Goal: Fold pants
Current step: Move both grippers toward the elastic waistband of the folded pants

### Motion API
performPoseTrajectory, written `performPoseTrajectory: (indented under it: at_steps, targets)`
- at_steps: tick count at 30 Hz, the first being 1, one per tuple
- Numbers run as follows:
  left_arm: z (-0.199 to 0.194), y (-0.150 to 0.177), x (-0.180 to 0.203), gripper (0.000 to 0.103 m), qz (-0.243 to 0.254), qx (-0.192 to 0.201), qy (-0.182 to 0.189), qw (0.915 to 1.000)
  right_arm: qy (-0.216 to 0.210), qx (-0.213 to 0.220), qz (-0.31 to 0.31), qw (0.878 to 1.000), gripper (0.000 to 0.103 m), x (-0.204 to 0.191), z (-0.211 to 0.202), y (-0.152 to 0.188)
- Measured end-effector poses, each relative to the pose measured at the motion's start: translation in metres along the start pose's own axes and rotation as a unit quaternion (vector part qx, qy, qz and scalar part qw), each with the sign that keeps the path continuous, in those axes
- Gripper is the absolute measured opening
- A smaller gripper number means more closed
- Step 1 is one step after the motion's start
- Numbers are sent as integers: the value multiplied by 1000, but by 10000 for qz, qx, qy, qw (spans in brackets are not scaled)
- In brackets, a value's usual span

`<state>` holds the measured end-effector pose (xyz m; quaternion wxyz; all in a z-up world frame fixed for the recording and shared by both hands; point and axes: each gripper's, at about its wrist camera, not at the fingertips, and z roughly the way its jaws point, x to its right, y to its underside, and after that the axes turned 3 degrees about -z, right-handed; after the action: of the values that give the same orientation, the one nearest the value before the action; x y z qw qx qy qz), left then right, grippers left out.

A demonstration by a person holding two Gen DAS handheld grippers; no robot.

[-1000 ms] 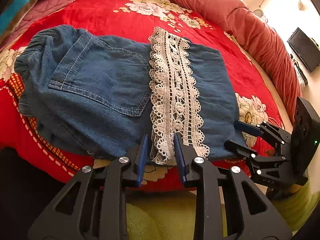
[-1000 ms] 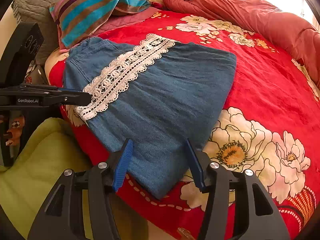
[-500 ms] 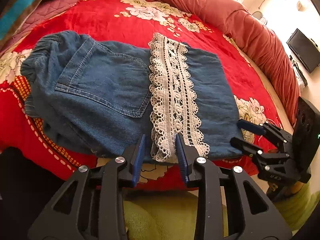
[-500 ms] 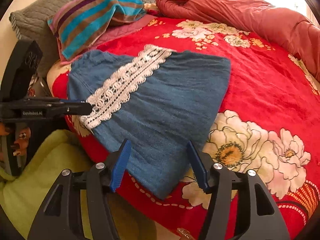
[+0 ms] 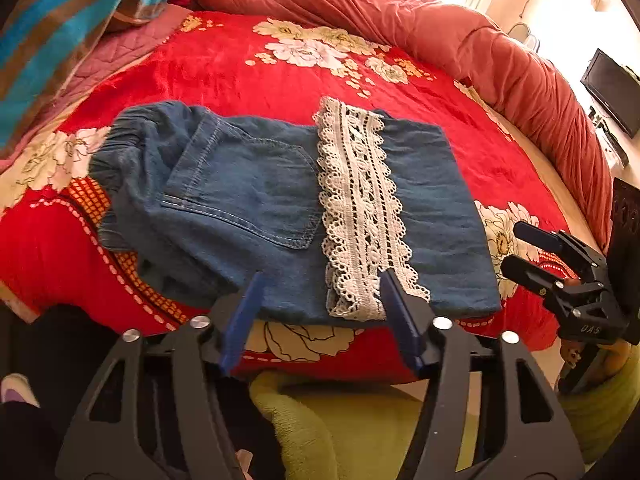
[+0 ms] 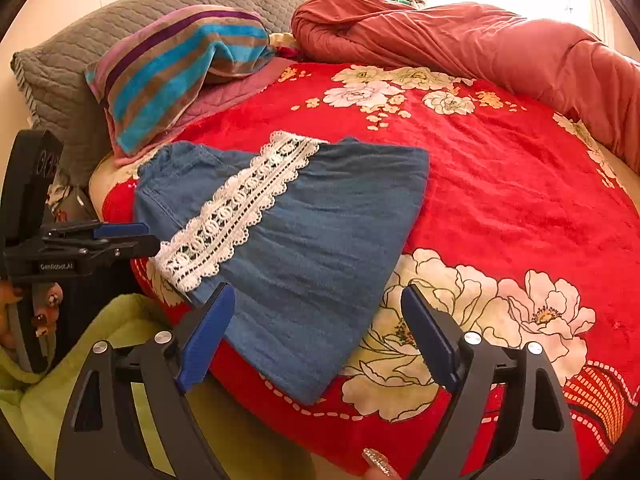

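1. Left gripper [image 5: 320, 292]: jaws apart, freshly widened, clamped on nothing. Blue pads [image 5: 244, 316] poised over the near hem of the pants [image 5: 248, 200], clear of the cloth.
2. Right gripper [image 6: 316, 312]: jaws wide apart, also freshly widened, empty. Positioned above the near corner of the folded denim, without contact.
3. Pants: lay folded flat on the red floral blanket [image 5: 224, 68], close to its near edge. Elastic waistband at the left end and stitched back pocket facing up in the left wrist view.
4. White lace trim [image 5: 360, 208]: ran across the denim as a band, near end lying between the left pads in the left wrist view.
5. Plain folded denim to the right of the lace, ending in a straight edge.
6. Striped towel [image 6: 176, 68]: rested at the head of the bed, against a grey quilted pillow [image 6: 72, 60].
7. Rolled pink duvet [image 6: 480, 48]: lay along the far side of the blanket.
8. Green fabric [image 6: 80, 360] visible below the bed edge, beneath both grippers.
9. Dark screen [image 5: 612, 92] mounted at the far right wall in the left wrist view.
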<state>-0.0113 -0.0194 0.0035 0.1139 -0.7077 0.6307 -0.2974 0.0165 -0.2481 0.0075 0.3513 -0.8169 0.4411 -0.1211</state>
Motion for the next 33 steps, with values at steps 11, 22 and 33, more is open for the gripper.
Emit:
performPoseTrajectory:
  at_steps: [11, 22, 33]
  targets:
    - [-18, -2, -8, 86, -27, 357, -322, 9988, -2, 108, 2, 9999, 95, -6, -5, -11]
    - [-25, -3, -31, 91, -319, 456, -320, 9979, -118, 191, -188, 9996, 96, -26, -2, -34]
    - [-33, -4, -74, 91, -863, 595, -306, 9940, -209, 174, -573, 9980, 96, -55, 16, -67]
